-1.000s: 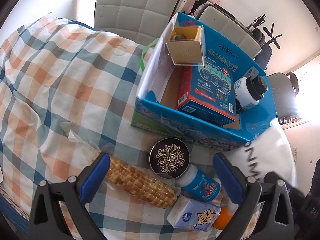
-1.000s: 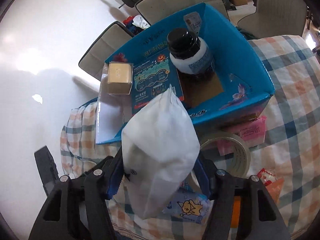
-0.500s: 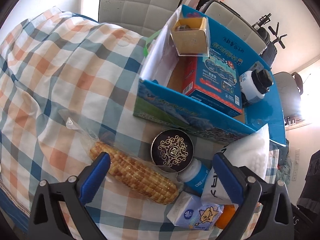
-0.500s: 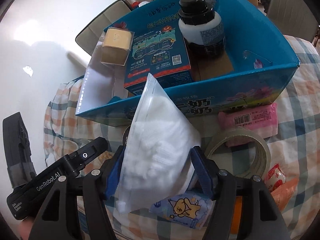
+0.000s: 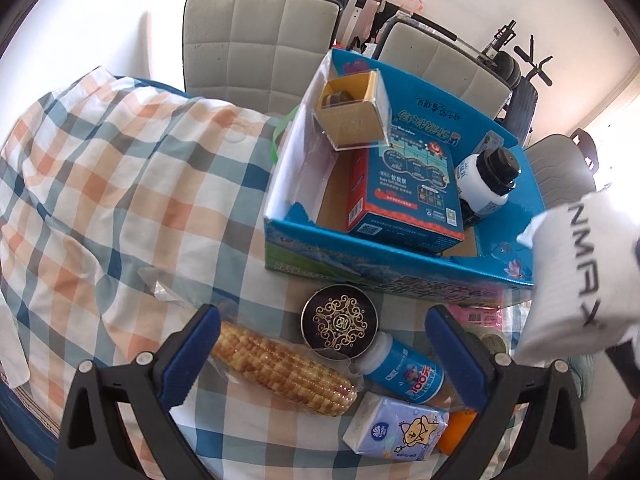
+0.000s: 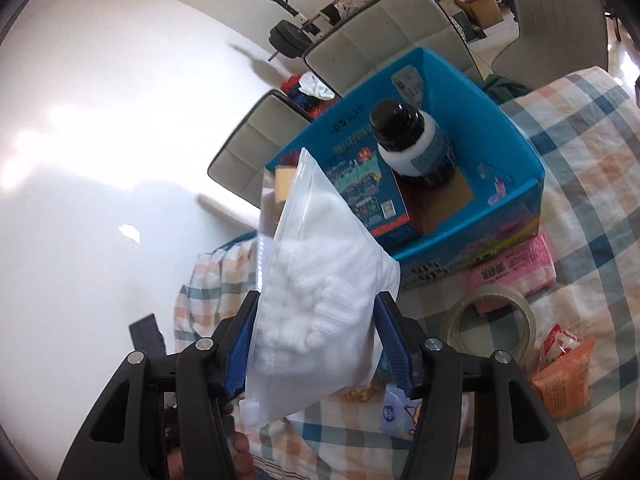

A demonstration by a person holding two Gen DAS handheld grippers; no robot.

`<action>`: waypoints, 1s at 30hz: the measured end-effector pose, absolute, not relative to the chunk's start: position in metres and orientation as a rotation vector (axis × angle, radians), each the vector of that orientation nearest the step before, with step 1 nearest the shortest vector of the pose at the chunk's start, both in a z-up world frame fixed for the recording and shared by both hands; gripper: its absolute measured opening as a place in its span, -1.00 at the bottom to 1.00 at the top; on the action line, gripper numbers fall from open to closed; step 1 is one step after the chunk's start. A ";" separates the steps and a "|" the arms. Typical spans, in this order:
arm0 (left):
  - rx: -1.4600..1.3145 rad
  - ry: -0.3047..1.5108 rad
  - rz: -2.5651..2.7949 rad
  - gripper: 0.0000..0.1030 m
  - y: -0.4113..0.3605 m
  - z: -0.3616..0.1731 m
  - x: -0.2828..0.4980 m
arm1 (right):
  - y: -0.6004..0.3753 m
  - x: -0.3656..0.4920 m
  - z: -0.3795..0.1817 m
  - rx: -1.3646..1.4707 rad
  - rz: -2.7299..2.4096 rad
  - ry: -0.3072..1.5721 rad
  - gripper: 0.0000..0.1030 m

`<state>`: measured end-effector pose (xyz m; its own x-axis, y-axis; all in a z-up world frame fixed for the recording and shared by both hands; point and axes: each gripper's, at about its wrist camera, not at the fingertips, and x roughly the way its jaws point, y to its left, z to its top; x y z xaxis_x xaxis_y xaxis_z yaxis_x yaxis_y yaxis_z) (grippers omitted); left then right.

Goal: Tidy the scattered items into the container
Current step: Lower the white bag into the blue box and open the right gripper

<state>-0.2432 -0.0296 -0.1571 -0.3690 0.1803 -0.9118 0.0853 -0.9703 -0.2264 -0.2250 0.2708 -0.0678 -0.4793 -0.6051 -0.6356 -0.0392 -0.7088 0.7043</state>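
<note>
My right gripper point(image 6: 316, 344) is shut on a clear zip bag of white cloth point(image 6: 320, 300) and holds it in the air, in front of the blue cardboard box point(image 6: 516, 148). The bag also shows at the right of the left wrist view point(image 5: 576, 276). The box point(image 5: 360, 252) holds a yellow cube box point(image 5: 352, 114), a blue carton point(image 5: 412, 196) and a white bottle with a black cap point(image 5: 486, 184). My left gripper point(image 5: 320, 344) is open above a corn cob point(image 5: 280, 364), a round black tin point(image 5: 340, 322) and a small blue bottle point(image 5: 404, 368).
A tissue pack point(image 5: 396, 428) lies by the blue bottle. A tape roll point(image 6: 492, 324), a pink packet point(image 6: 516, 268) and an orange snack bag point(image 6: 564, 372) lie on the checked cloth point(image 5: 120, 200) right of the box. Chairs point(image 5: 256, 40) stand behind the table.
My right gripper has lifted the bag higher and nearer the box. The left gripper has drawn back and tilted up a little, staying open.
</note>
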 end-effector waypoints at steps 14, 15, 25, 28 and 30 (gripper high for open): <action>-1.711 -0.183 2.448 1.00 0.007 -0.161 -0.251 | 0.292 -0.327 -0.104 1.485 -2.444 -0.656 0.13; -1.713 -0.180 2.440 1.00 0.009 -0.162 -0.250 | 0.292 -0.330 -0.105 1.493 -2.440 -0.644 0.14; -1.795 -0.296 2.328 1.00 0.008 -0.193 -0.222 | 0.335 -0.267 -0.089 1.479 -2.417 -0.684 0.65; -1.876 -0.414 2.235 1.00 0.012 -0.219 -0.203 | 0.343 -0.221 -0.105 1.556 -2.444 -0.573 0.65; -1.944 -0.443 2.193 1.00 0.020 -0.236 -0.193 | 0.350 -0.193 -0.124 1.625 -2.436 -0.558 0.65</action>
<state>-0.1927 0.0197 -0.2364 -0.1307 0.3255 -0.9365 0.0632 -0.9399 -0.3355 -0.1929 0.3502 -0.1242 -0.3968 -0.3333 -0.8553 -0.0719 -0.9176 0.3909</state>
